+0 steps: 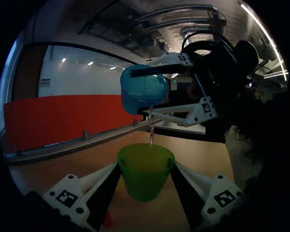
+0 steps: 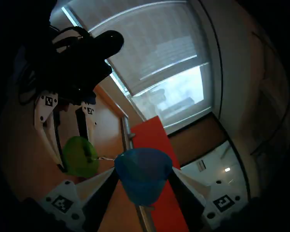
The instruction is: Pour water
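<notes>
In the left gripper view an orange panel [image 1: 67, 118] covers the wall at the left, and a grey rail [image 1: 87, 136] runs along the far edge of the wooden table [image 1: 201, 154]. At the middle, the left gripper [image 1: 146, 181] has its fingers drawn in narrow, one pressing each side of the green cup [image 1: 146, 172]. It holds the cup upright over the near part of the table. Whether the cup's base touches the tabletop cannot be told. Straight above, a thin stream of water [image 1: 151, 129] drops into the green cup's open mouth. It falls from the blue cup [image 1: 142, 91], which is tipped steeply, high over the table. The right gripper [image 1: 139, 92] clamps the blue cup between its white fingers, one above and one below, with its dark body and cables to the right.

In the right gripper view the left gripper and the green cup sit at the left. The stream crosses from the blue cup's rim into the green cup. The blue cup sits at the middle, pinched between the right gripper's own fingers. The orange panel lies behind it, and a bright window [image 2: 164, 62] is at the upper right.
</notes>
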The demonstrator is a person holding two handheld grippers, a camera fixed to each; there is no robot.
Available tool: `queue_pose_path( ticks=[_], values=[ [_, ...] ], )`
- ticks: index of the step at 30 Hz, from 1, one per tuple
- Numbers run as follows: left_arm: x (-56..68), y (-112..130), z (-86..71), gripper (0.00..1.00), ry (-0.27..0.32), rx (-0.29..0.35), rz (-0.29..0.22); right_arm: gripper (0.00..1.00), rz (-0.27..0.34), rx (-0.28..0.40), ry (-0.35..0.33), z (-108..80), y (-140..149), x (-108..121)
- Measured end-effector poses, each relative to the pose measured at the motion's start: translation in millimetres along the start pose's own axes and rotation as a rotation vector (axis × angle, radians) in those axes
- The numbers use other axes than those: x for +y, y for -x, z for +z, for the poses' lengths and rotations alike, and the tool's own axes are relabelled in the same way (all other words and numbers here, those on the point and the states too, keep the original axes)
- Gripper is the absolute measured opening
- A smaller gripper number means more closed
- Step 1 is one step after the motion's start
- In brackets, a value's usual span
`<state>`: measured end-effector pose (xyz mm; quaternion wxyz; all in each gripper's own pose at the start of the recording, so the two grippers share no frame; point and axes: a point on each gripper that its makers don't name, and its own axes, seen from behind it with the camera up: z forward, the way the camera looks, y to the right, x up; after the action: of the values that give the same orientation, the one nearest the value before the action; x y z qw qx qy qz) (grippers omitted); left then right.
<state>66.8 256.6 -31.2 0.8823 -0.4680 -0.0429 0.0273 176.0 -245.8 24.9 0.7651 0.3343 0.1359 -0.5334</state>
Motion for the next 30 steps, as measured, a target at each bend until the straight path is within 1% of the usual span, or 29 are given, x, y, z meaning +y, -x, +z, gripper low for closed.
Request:
queue_pose_path(
  ticks=[11,20,26,30],
  values=[
    [1.5,2,1.9,0.85,0.007,-0.007,0.003,0.89,-0.077,-0.005,0.020,5.0,0,5],
    [3.5,3,3.8,0.85,0.014,-0.007,0.003,0.89,-0.118,-0.003,0.032,7.5,0,8],
    [3.3,1,3.0,0.85,0.013,-0.007,0.003,0.89,-0.157,-0.007,0.047,9.6,1,13],
    [4.2,0,2.1,0.85,0.014,-0.006,0.003,0.89,-0.171,-0.007,0.052,11.0,0,15]
  ],
)
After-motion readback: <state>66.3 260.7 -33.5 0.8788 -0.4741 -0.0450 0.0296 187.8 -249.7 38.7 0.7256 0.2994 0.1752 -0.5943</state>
